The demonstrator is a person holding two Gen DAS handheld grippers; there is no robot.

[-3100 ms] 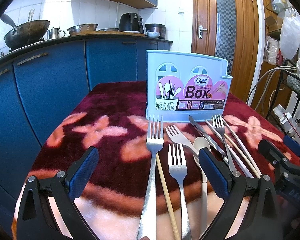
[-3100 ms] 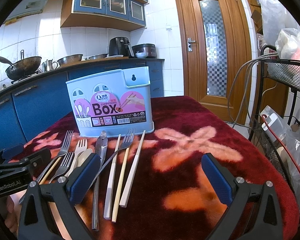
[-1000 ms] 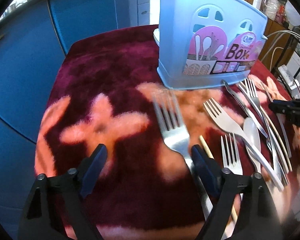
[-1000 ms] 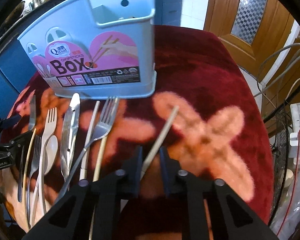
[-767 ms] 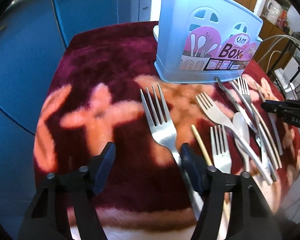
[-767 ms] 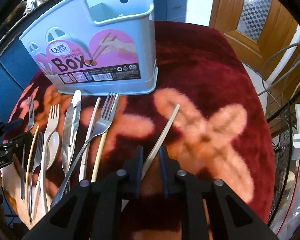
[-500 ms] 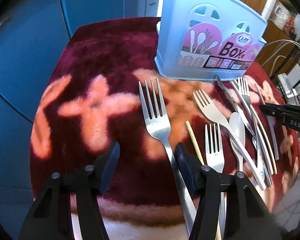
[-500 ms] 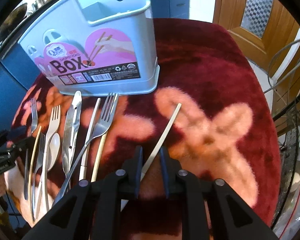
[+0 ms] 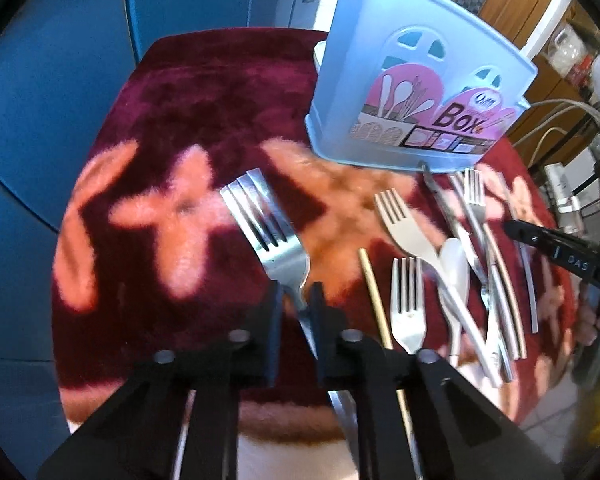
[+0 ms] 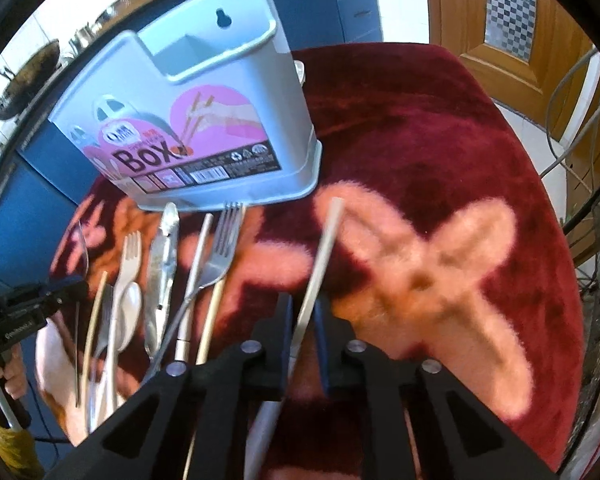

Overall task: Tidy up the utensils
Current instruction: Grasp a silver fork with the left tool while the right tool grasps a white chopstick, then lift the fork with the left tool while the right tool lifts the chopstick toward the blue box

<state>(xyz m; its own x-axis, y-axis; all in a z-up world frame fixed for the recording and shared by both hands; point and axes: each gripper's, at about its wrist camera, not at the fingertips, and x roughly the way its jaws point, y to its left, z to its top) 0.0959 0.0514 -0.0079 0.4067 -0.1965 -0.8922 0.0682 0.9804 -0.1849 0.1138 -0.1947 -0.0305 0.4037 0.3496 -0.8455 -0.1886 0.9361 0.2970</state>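
Both grippers clenched on utensils

Left gripper [image 9: 296, 300] has just closed on the steel fork [image 9: 270, 236]; right gripper [image 10: 302, 316] grasps a pale chopstick [image 10: 320, 264] between its fingers.

Blue cabinets [image 9: 40, 92] behind; wooden door [image 10: 512, 28] with checkered glass; white tiled wall [image 10: 60, 12].

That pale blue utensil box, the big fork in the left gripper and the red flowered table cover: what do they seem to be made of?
The pale blue utensil box looks like moulded plastic: smooth, matte, with cut-out windows. The big fork, clamped in the left gripper, looks like polished steel, bright with reflections. The red flowered table cover looks like plush fabric, fuzzy at the pattern's edges.
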